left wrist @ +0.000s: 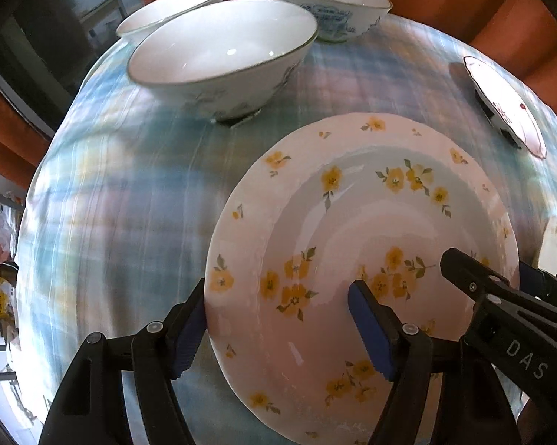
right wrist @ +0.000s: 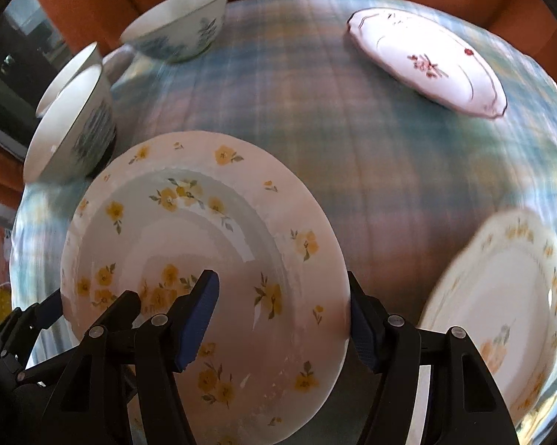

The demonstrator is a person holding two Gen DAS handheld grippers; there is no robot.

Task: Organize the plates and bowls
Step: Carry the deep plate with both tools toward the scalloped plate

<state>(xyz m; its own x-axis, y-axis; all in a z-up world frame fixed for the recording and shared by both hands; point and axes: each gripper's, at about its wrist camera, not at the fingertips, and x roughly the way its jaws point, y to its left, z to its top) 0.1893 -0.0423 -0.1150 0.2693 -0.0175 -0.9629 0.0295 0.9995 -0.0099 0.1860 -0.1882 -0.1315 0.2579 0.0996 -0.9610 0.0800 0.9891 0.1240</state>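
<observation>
While both pinch the yellow-flowered plate, the right gripper reads "DAS"; left gripper.

We note yellow-flowered ceramic plate nearest; three white porcelain bowls behind left; red-sprigged scalloped plate far right on plaid tablecloth.

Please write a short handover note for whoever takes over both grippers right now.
Left gripper and right gripper each clamp an opposite rim of the yellow-flower plate, one finger inside, one outside. Three bowls stand unstacked at the far left; a red-flower plate lies far right, a second yellow-flower plate near right. Nothing looks stacked yet: plates and bowls all still need grouping.
</observation>
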